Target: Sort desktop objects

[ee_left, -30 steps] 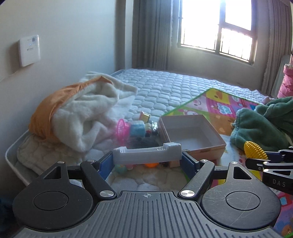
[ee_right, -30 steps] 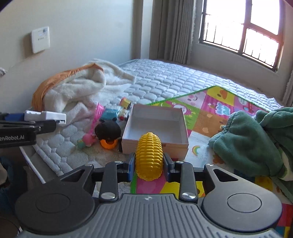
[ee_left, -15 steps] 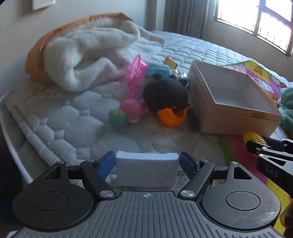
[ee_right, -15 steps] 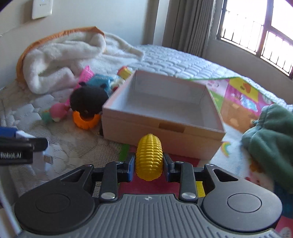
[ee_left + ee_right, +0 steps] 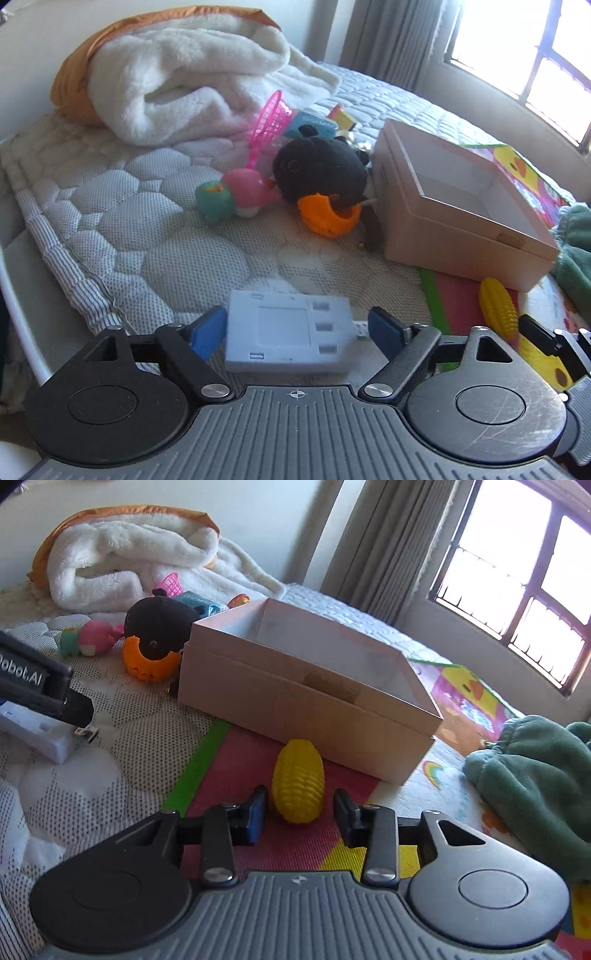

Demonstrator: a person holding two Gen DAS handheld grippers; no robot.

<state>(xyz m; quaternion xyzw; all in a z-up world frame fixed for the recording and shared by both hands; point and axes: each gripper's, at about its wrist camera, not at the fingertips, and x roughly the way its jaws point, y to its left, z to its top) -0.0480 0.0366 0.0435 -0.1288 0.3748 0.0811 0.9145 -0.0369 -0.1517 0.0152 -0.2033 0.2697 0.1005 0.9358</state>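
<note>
The left hand-held gripper (image 5: 297,332) is opening, its blue pads standing clear of the white charger (image 5: 286,341) lying between them on the mattress (image 5: 110,221). The right hand-held gripper (image 5: 299,818) is opening too, the yellow toy corn (image 5: 298,791) resting free between its fingers on the play mat (image 5: 236,771), just before the empty cardboard box (image 5: 295,709).

Two sort items down, box empty.
White charger block (image 5: 286,338) lies flat on the quilted mattress; yellow toy corn (image 5: 298,791) lies on the play mat just in front of the open pink cardboard box (image 5: 295,709).
</note>
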